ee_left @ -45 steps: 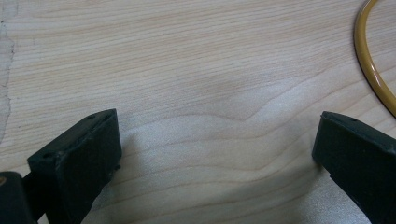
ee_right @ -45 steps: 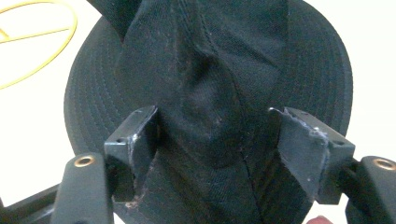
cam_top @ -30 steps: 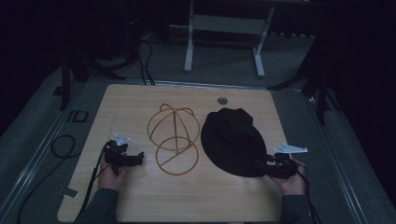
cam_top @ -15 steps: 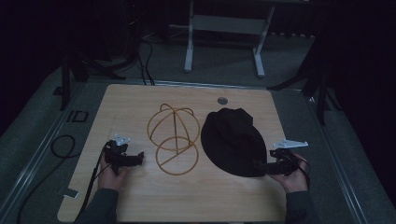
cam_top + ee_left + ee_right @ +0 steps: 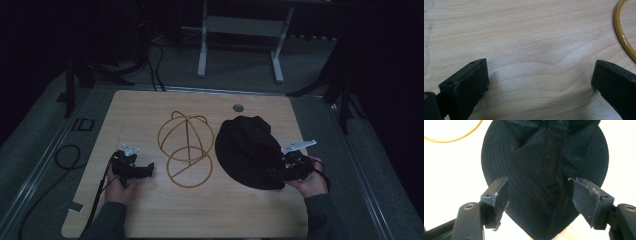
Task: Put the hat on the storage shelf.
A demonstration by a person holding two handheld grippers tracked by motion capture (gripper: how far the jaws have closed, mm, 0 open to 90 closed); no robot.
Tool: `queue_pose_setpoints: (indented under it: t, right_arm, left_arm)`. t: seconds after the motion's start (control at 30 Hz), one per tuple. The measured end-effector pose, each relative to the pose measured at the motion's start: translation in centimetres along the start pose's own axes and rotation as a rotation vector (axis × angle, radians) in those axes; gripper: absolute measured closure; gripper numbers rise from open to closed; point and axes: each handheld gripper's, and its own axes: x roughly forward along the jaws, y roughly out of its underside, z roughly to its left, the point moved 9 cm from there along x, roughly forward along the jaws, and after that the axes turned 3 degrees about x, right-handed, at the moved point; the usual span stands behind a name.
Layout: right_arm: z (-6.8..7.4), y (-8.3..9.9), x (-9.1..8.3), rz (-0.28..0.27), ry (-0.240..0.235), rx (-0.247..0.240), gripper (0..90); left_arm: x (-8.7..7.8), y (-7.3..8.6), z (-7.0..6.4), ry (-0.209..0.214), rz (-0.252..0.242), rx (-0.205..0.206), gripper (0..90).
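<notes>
The right gripper [image 5: 537,195], jaws wide apart and gripping nothing, straddles the near brim of a floppy black fabric bucket hat [image 5: 546,170]. The left gripper [image 5: 539,82], also spread wide and empty, sits low over the pale wooden table [image 5: 524,37]. Between them stands a golden wire dome-shaped hat stand [image 5: 186,147].

In the right gripper view the top edge cuts off the hat [image 5: 544,170], and its dark folds blur so the crown's shape cannot be told. In the left gripper view only an arc of the wire stand [image 5: 621,32] shows at the right edge. In the high view the hat's rim hides the right gripper [image 5: 278,172]'s jaw tips.
</notes>
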Motion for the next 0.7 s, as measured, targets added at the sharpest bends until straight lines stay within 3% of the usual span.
queue_pose_setpoints:
  t: [0.23,0.7]
  right_arm:
    - [0.1,-1.5,-0.1,0.038,-0.003,-0.029,35.8]
    - [-0.3,-4.0,0.6,0.133,-0.025,-0.034,42.0]
  left_arm:
    - [0.0,0.0,0.0,0.000,-0.001,-0.002,1.5]
    - [0.0,0.0,0.0,0.000,-0.003,-0.003,1.5]
